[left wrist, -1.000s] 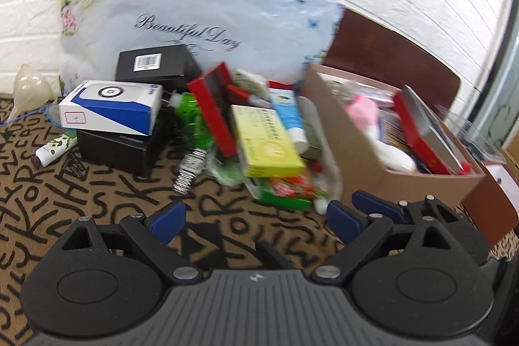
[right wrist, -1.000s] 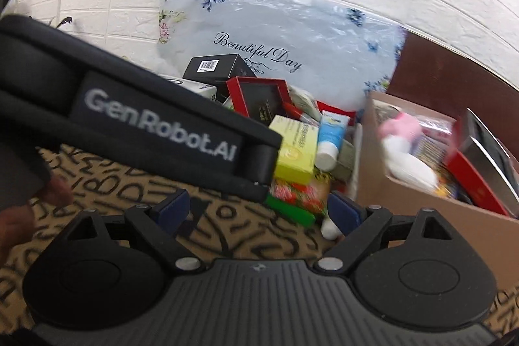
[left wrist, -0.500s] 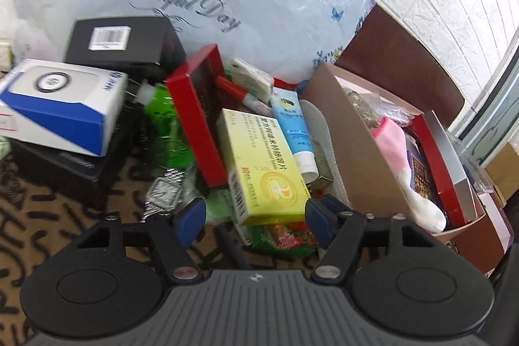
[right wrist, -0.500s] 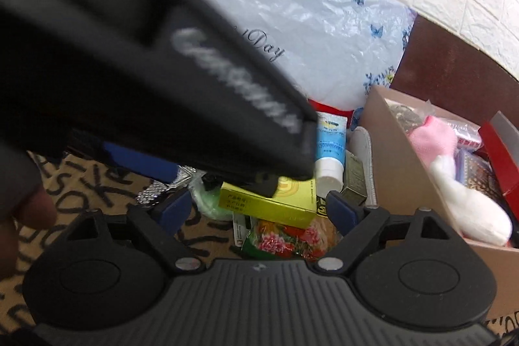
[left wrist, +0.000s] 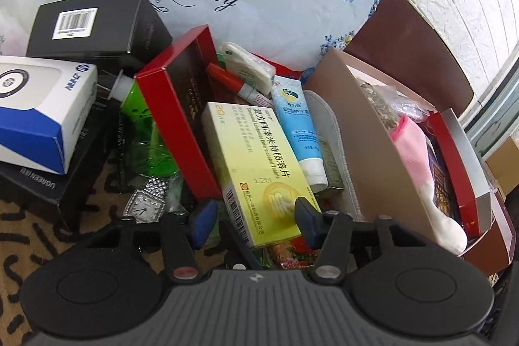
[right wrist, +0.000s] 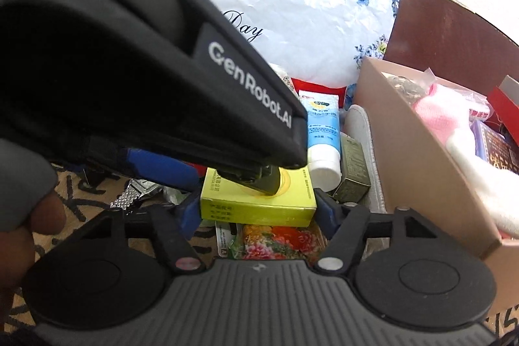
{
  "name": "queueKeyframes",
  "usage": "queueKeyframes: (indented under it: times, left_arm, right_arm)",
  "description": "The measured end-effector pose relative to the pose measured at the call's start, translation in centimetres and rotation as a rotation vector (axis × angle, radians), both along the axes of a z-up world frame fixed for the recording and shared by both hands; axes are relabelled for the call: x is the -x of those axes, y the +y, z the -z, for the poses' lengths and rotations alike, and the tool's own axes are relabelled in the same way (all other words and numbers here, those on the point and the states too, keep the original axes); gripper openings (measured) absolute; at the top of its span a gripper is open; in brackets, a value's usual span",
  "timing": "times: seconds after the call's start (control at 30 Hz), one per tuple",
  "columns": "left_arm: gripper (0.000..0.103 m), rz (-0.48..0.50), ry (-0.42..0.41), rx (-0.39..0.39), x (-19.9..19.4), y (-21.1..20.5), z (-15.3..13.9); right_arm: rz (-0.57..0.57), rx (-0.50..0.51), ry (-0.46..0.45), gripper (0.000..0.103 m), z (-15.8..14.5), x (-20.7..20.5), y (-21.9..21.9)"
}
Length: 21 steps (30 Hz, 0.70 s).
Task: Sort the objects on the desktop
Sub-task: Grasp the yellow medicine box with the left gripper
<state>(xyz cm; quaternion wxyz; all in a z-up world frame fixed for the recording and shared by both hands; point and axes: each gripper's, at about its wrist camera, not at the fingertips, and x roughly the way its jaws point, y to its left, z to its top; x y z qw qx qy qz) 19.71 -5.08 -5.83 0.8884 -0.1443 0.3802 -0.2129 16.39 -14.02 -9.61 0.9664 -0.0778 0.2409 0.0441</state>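
Note:
A yellow medicine box [left wrist: 256,171] lies on top of the pile in front of a brown cardboard box [left wrist: 366,135]. My left gripper [left wrist: 254,221] is open, its blue pads on either side of the yellow box's near end; whether they touch it is unclear. In the right wrist view the same yellow box [right wrist: 259,200] sits between the pads of my right gripper [right wrist: 258,214], which is also open. The left gripper's black body [right wrist: 146,64] crosses that view and reaches onto the box top.
A red tray [left wrist: 175,106], blue tube [left wrist: 298,125], green bottle [left wrist: 142,132], silver watch [left wrist: 146,206], white-blue box [left wrist: 39,112] and black boxes [left wrist: 97,28] crowd the patterned cloth. A floral packet [right wrist: 275,240] lies under the yellow box. The cardboard box holds a pink sock [left wrist: 418,158].
Both grippers have moved forward and down onto the pile. The left pads have narrowed around the yellow box, and the right pads now straddle its near end.

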Motion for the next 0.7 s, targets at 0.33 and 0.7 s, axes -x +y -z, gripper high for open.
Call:
queueKeyframes:
  times: [0.33,0.7]
  left_arm:
    - [0.040,-0.015,-0.030,-0.025,2.8,0.0,-1.0]
    - [0.038,-0.048,-0.215,-0.045,8.9,-1.7,-8.1]
  right_arm:
    - [-0.015,-0.013,0.012,0.066,-0.9,1.8,0.2]
    - [-0.025,-0.047,-0.162,0.065,-6.1,6.8,0.2]
